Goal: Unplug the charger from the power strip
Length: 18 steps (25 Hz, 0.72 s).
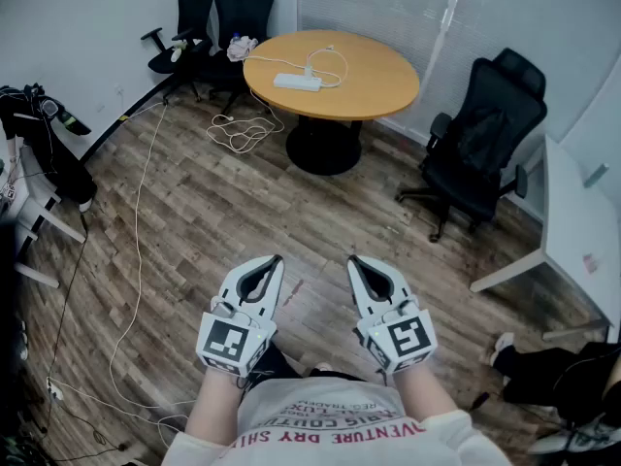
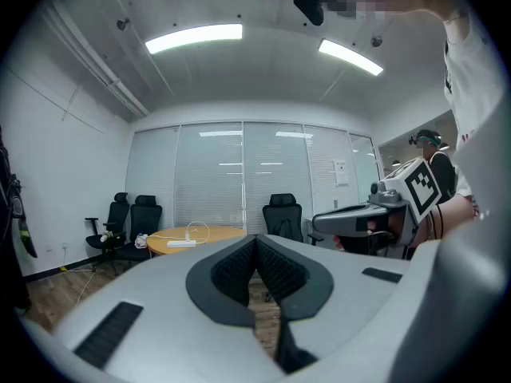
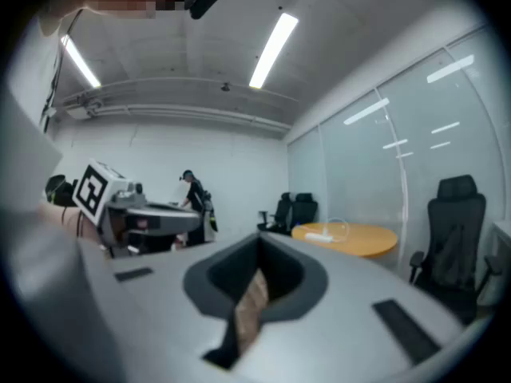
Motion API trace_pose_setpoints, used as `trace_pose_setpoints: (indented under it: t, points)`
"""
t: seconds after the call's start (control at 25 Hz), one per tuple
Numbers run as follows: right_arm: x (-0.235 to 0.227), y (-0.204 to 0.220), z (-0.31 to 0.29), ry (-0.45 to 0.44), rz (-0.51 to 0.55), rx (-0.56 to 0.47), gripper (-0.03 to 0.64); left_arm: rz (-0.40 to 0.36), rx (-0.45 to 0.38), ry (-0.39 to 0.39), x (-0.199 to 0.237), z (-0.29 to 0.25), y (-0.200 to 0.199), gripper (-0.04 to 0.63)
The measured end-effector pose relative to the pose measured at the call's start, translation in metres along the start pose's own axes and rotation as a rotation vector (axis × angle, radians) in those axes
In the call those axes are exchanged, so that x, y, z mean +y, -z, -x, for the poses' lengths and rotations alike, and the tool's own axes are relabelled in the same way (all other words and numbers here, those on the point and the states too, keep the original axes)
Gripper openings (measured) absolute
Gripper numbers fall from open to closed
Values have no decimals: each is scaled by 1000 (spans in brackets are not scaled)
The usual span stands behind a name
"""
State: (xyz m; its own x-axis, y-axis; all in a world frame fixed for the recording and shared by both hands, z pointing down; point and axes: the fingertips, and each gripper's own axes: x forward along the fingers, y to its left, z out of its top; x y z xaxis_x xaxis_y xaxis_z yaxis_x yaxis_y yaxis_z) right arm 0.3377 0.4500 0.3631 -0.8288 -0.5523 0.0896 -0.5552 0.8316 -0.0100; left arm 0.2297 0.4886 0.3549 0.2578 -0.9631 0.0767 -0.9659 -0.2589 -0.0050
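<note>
Both closed and empty: left tool, right tool. The charger in the far power strip is judged light and rigid; grip its body.

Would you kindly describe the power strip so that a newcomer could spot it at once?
Look to the round orange wooden table at the far end of the room. On its left part lies the white oblong power strip, the only solid block there; the rest is thin looped white cable.
</note>
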Motion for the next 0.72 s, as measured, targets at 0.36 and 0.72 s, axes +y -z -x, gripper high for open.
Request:
trace_pose_setpoints:
  t: [0.36,0.72]
  points:
    - [-4,4,-6,11,-25,23,28,-4,0,5,5,-6,1,34]
    - [-7,12,-30,5,-71,47,28,0,20,-6,26,-15,8,34]
